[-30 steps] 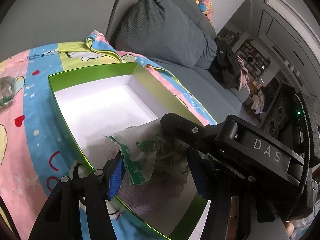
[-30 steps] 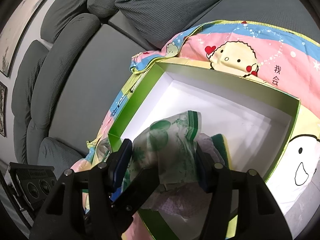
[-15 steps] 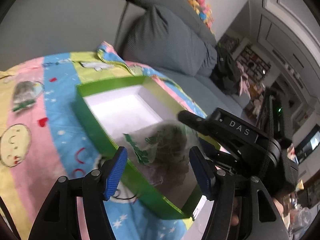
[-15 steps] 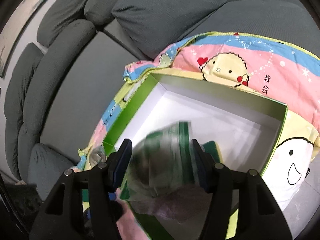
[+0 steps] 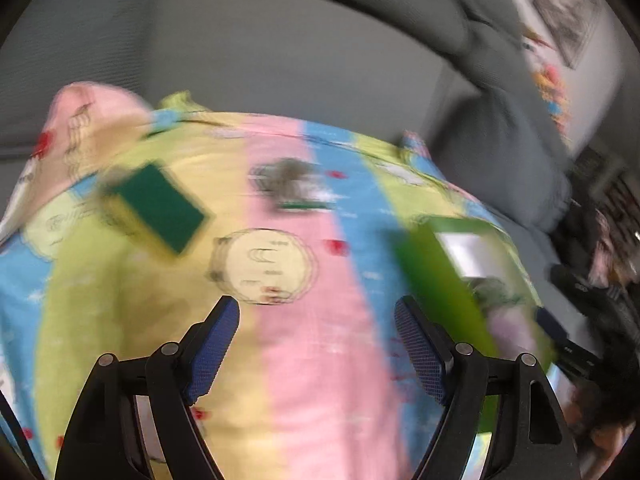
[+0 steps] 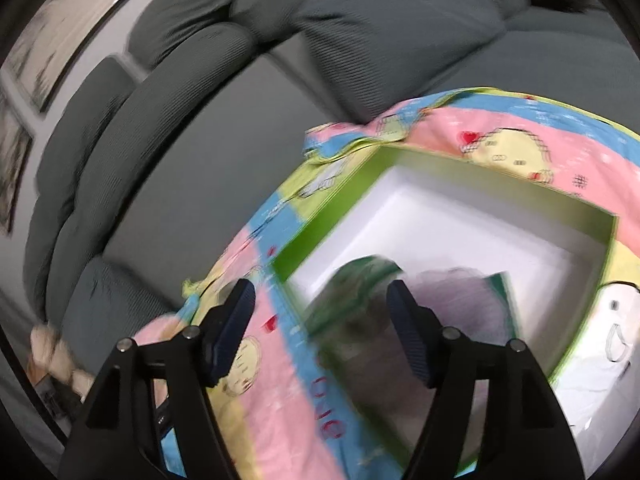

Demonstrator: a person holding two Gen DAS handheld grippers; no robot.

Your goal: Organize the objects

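A green box with a white inside sits on a striped cartoon blanket on a grey sofa; it also shows in the left wrist view. A clear bag with green print lies in the box beside a green and yellow sponge. My right gripper is open and empty above the box's near corner. My left gripper is open and empty over the blanket. A second green and yellow sponge and a small bag lie on the blanket ahead of it. Both views are blurred.
Grey sofa cushions rise behind the blanket. A loose grey pillow sits past the box. My right gripper's black body shows at the right edge of the left wrist view.
Both grippers have pulled back from the bag, which now lies in the box. My left gripper has swung left over the blanket; the second sponge and small bag came into view.
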